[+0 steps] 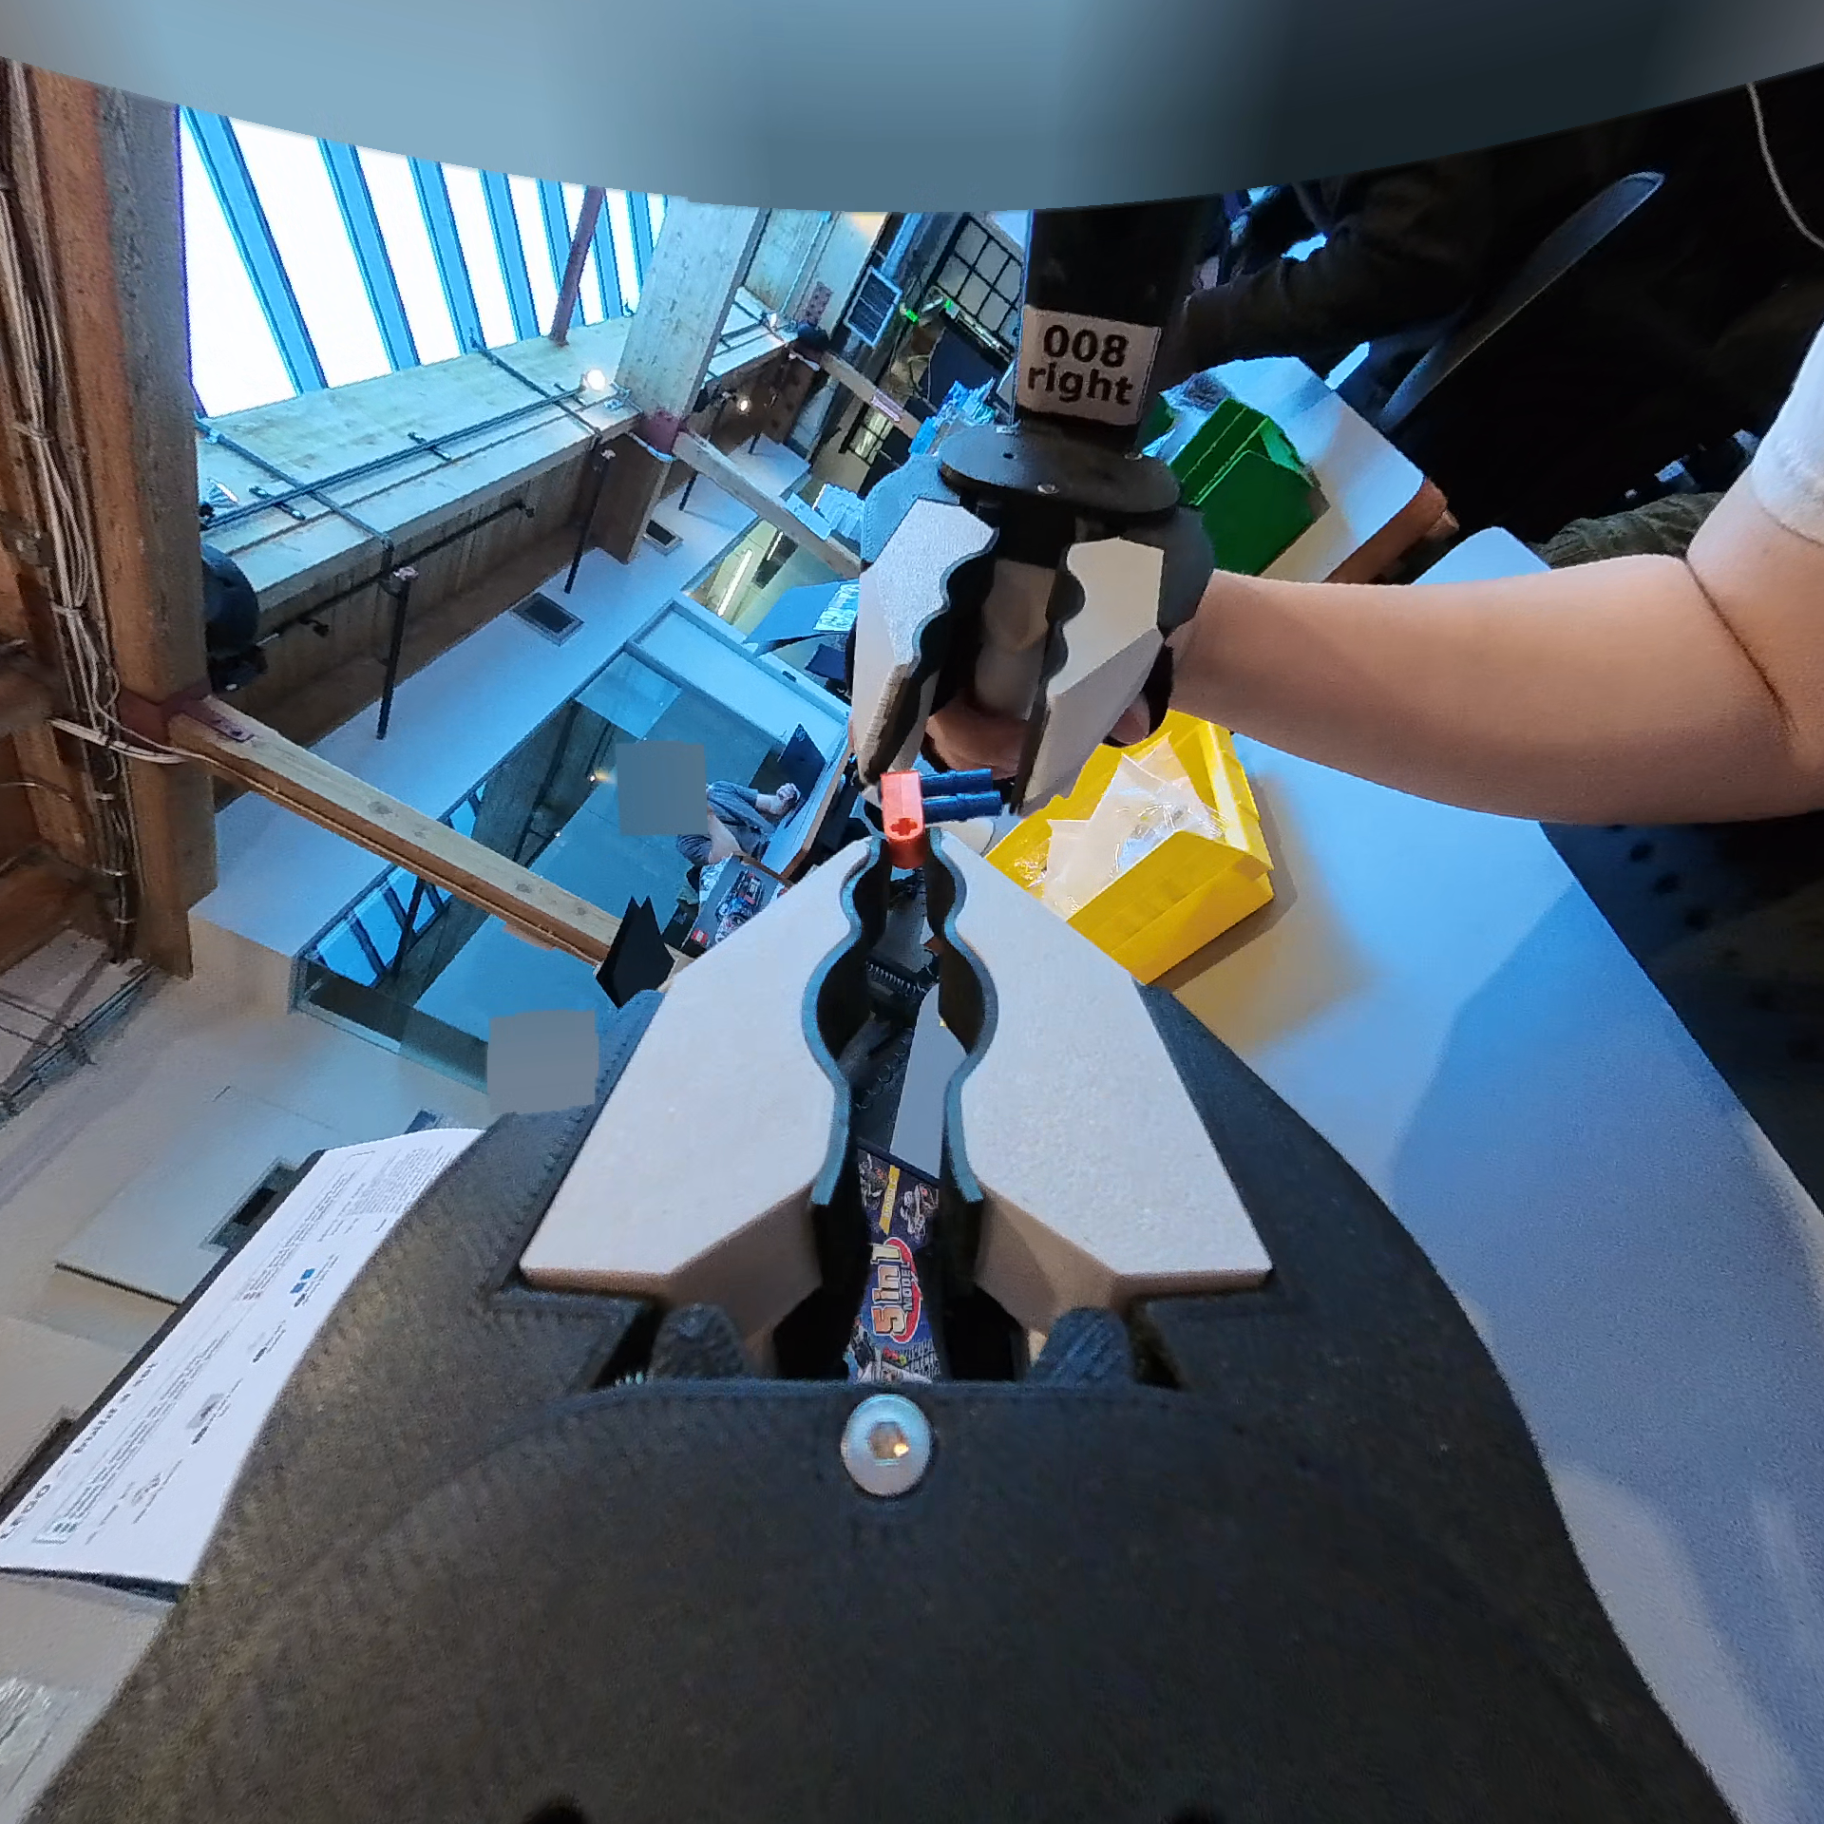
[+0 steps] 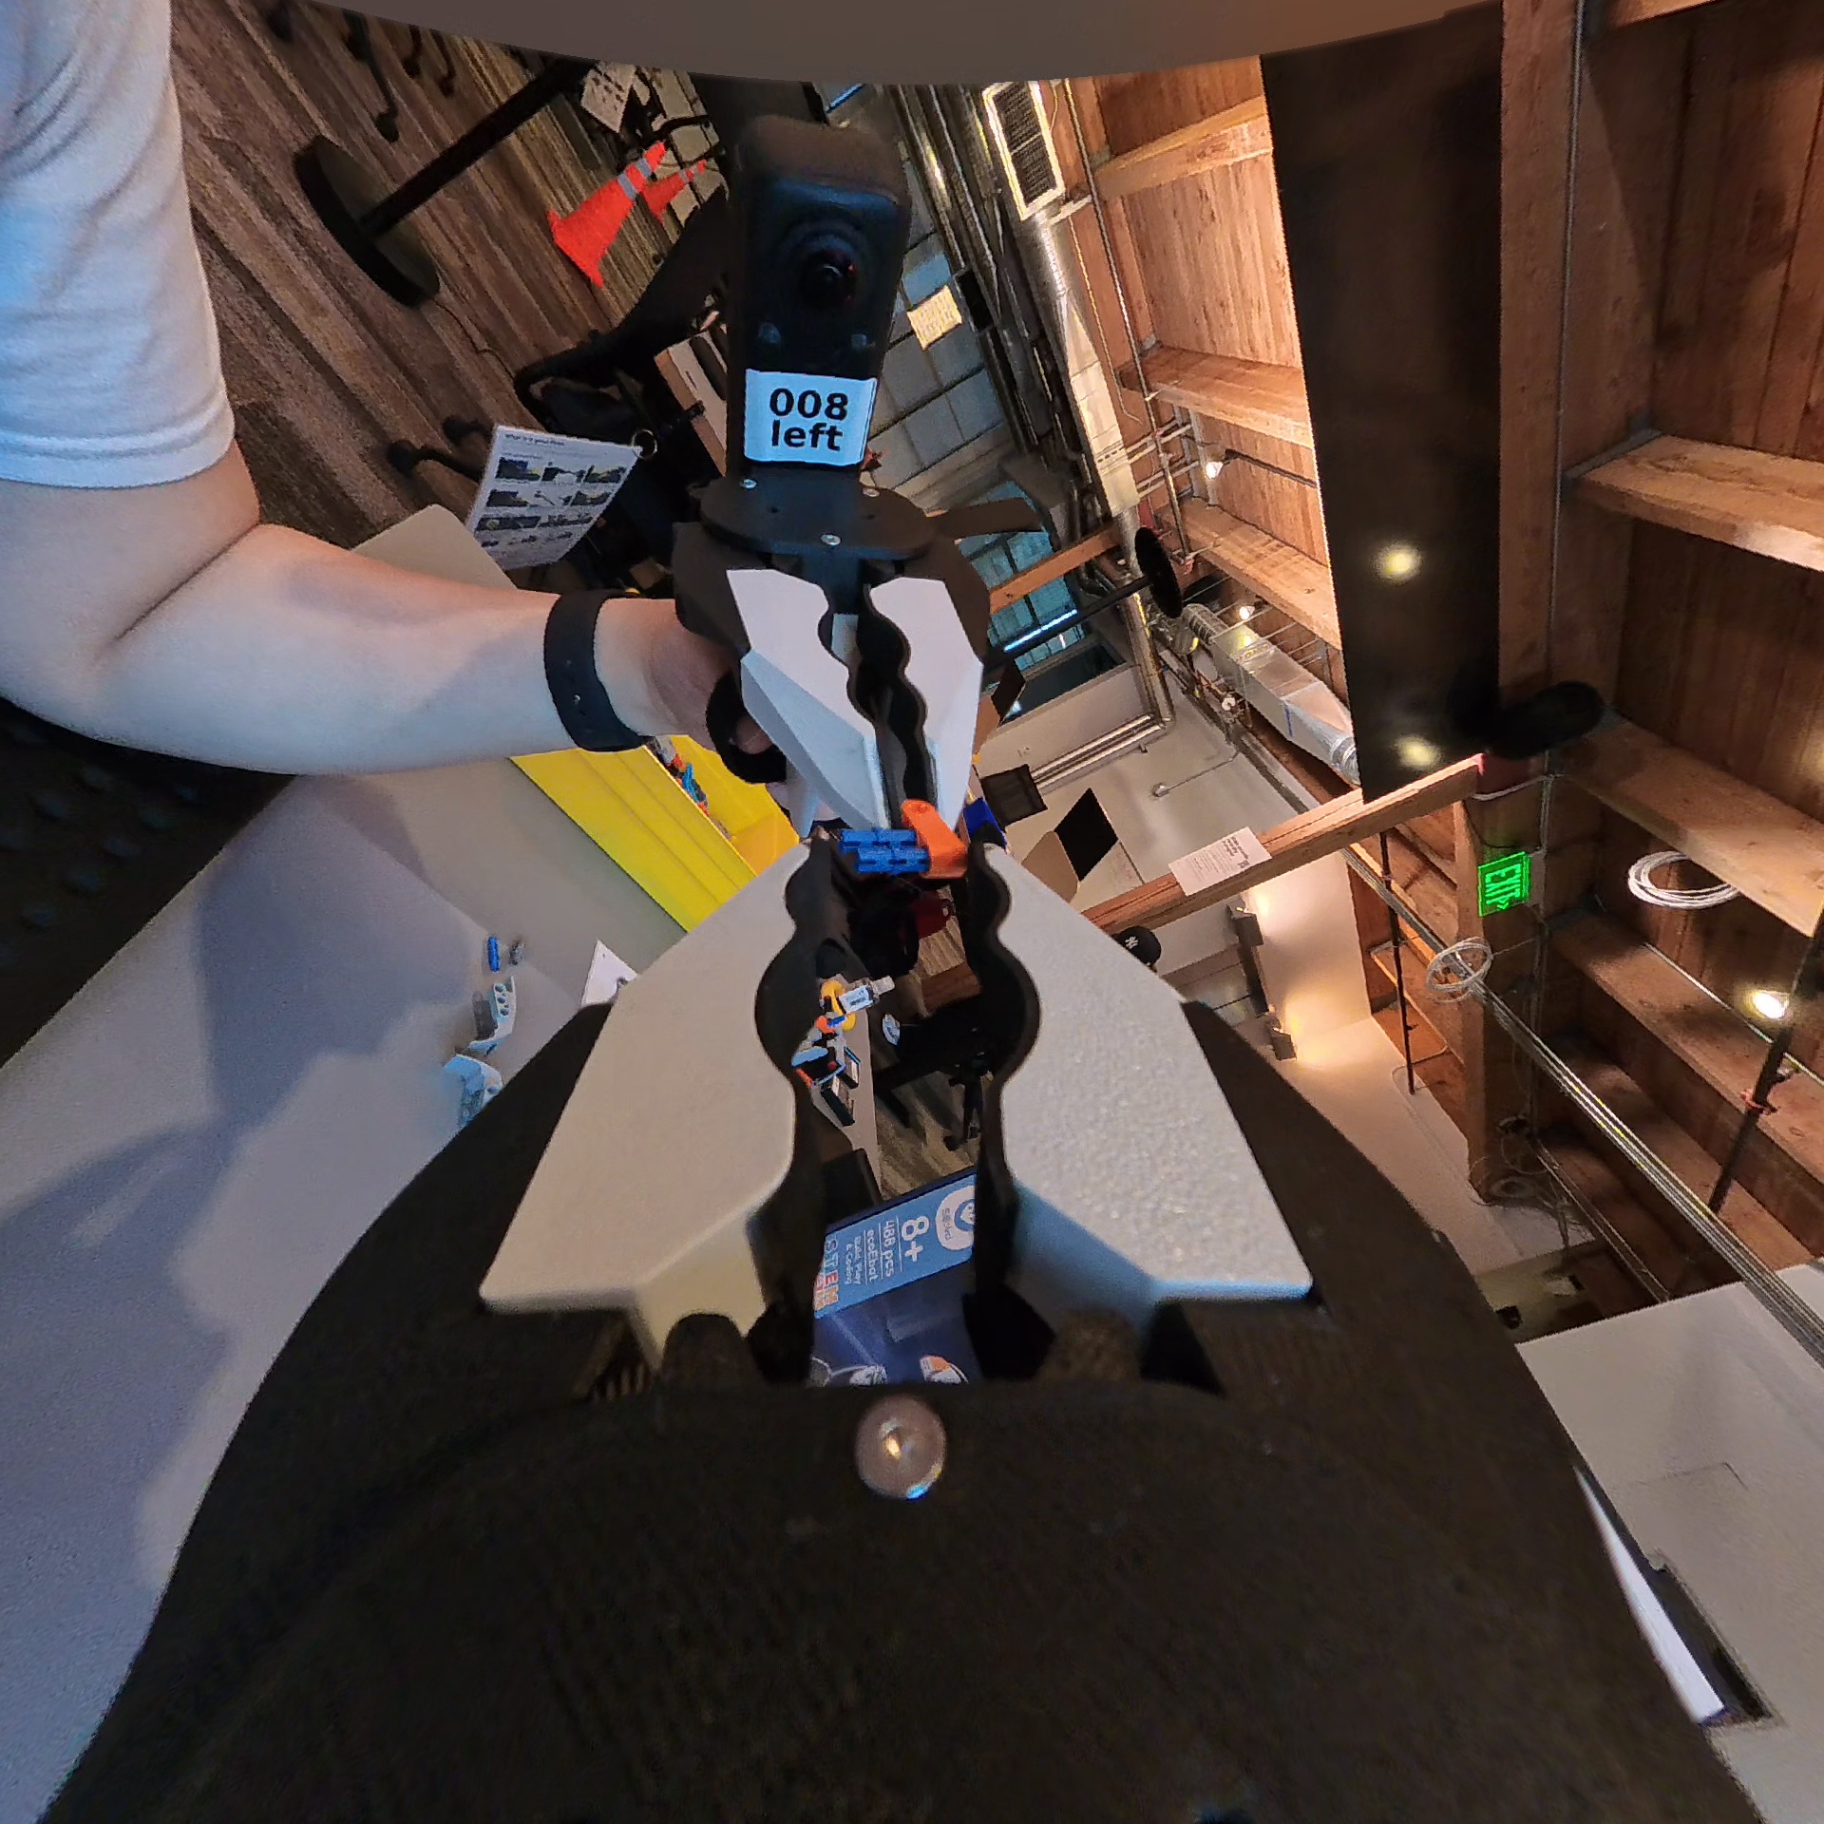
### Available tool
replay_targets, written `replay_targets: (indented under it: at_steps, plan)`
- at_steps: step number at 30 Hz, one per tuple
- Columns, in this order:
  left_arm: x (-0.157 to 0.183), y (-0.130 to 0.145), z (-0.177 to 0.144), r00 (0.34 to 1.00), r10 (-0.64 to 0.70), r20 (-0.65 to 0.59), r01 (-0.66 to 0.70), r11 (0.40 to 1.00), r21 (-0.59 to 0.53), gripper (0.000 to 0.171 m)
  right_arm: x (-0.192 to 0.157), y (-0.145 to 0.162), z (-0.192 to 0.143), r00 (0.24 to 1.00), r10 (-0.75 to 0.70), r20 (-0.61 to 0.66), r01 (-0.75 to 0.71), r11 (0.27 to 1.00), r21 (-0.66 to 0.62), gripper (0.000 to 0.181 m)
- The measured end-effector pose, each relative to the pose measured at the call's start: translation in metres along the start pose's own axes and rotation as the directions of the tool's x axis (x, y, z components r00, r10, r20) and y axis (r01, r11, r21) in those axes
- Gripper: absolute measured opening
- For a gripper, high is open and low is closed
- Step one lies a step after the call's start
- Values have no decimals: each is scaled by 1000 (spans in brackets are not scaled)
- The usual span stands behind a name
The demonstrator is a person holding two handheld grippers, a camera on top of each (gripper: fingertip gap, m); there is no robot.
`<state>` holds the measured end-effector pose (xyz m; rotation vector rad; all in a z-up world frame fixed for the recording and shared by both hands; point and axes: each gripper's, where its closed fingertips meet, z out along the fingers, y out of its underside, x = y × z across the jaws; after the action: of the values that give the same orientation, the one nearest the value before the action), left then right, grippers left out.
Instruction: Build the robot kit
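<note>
Above a pale worktop [image 1: 1481,987] in a timber-beamed workshop, we see two tongs meeting tip to tip. The left tongs [image 1: 905,847] are nearly closed, pinching a small orange connector [image 1: 903,817]. The right tongs [image 2: 888,851] are closed around the blue pegs [image 2: 878,851] joined to that connector, with a yellow bin [image 1: 1155,878] just beyond.

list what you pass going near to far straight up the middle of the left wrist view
silver bolt head → colourful printed box seen between the fingers → left gripper tips → orange connector piece with blue pins → right gripper facing back
</note>
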<state>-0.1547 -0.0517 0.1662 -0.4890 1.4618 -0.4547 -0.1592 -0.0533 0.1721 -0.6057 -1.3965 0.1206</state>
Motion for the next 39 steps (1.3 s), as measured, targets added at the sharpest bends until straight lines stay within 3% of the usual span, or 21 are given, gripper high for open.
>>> replay_targets:
  at_steps: [39]
  plan:
    - [3, -4, 2, 998, -57, -24, 58, 998, 30, 5, 3, -5, -3, 1000, 12, -10, -12, 1000, 26, 20]
